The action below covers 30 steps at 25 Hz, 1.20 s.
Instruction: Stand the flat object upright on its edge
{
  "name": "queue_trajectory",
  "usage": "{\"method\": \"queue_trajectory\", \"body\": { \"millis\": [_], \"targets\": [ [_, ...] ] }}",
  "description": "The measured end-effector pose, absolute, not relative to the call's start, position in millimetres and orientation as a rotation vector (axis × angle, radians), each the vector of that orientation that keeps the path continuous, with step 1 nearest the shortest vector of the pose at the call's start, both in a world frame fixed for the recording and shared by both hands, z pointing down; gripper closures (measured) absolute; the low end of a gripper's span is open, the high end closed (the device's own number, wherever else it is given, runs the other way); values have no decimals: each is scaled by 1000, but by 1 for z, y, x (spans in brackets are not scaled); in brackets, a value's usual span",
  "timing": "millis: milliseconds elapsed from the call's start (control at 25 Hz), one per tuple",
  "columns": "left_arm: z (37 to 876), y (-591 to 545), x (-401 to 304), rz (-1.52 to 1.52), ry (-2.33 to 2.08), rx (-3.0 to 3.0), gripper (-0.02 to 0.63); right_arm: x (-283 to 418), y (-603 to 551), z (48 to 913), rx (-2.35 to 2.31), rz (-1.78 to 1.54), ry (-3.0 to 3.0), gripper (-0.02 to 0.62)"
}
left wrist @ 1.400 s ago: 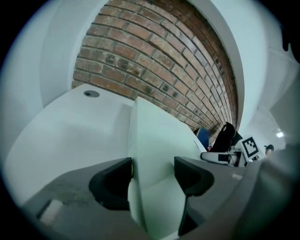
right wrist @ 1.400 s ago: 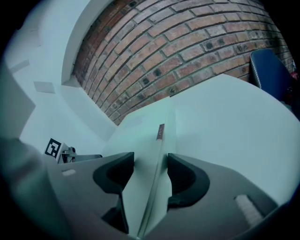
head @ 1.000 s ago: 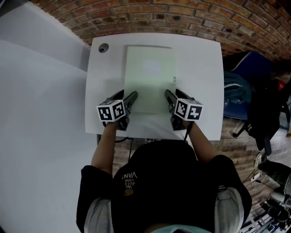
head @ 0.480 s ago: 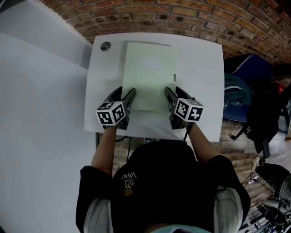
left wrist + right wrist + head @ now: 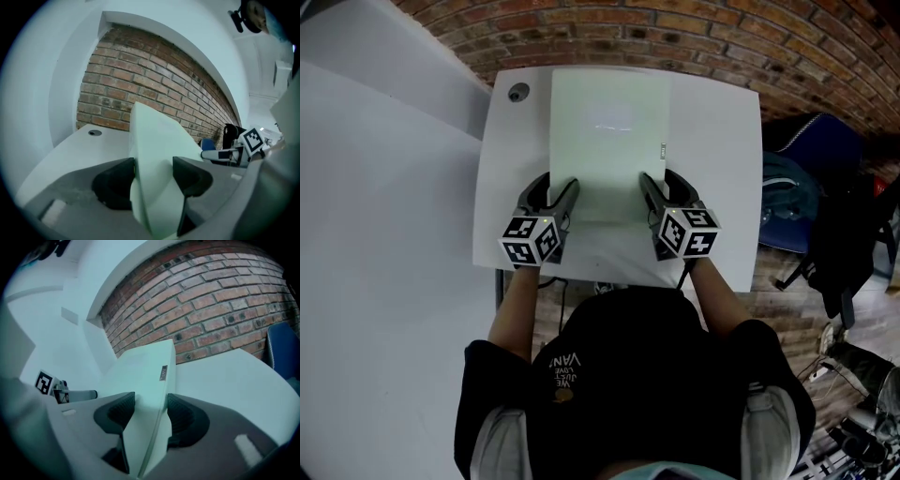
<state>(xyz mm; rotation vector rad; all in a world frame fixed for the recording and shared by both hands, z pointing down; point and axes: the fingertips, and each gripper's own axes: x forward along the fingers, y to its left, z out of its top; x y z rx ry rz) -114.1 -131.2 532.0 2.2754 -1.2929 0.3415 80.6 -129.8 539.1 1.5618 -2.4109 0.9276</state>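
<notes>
The pale green flat board [image 5: 609, 131] sits over the white table [image 5: 717, 141], its far end toward the brick wall [image 5: 694, 37], with a small label [image 5: 663, 150] on its right side. The left gripper [image 5: 555, 195] has its jaws clamped on the board's left edge near the person. The right gripper [image 5: 661, 183] grips the right edge the same way.

The white table [image 5: 722, 187] has a small round grey cap [image 5: 517, 93] in its far left corner. A pale green board [image 5: 609, 141] tilts up over it.
</notes>
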Motion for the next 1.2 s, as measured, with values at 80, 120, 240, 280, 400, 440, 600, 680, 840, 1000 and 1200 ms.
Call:
{"method": "queue_trajectory", "body": {
  "millis": [80, 120, 240, 280, 400, 440, 600, 680, 840, 1000, 1200],
  "targets": [
    [531, -131, -114, 339, -1306, 2287, 342, 80, -132, 534, 1558, 854, -2435, 377],
    [530, -132, -114, 338, -1315, 2294, 342, 80, -133, 531, 1557, 821, -2447, 377],
    [526, -133, -114, 341, -1353, 2334, 342, 79, -136, 523, 1562, 717, -2482, 377],
    [525, -133, -114, 344, -1368, 2353, 342, 79, -136, 521, 1567, 678, -2492, 377],
    [523, -136, -113, 361, -1395, 2403, 342, 79, -138, 515, 1578, 563, -2516, 377],
    [522, -137, -113, 364, -1400, 2413, 342, 79, -139, 513, 1581, 528, -2525, 377],
    [517, -145, -111, 349, -1431, 2436, 344, 81, -146, 505, 1610, 447, -2552, 379],
    [514, -149, -108, 338, -1444, 2454, 344, 84, -150, 503, 1626, 433, -2563, 379],
    [513, -157, -105, 349, -1460, 2486, 344, 86, -156, 503, 1631, 393, -2572, 379],
    [507, -167, -104, 347, -1488, 2500, 344, 87, -167, 499, 1629, 355, -2586, 379],
    [490, -183, -105, 342, -1552, 2516, 344, 86, -186, 487, 1618, 348, -2638, 380]
  ]
}}
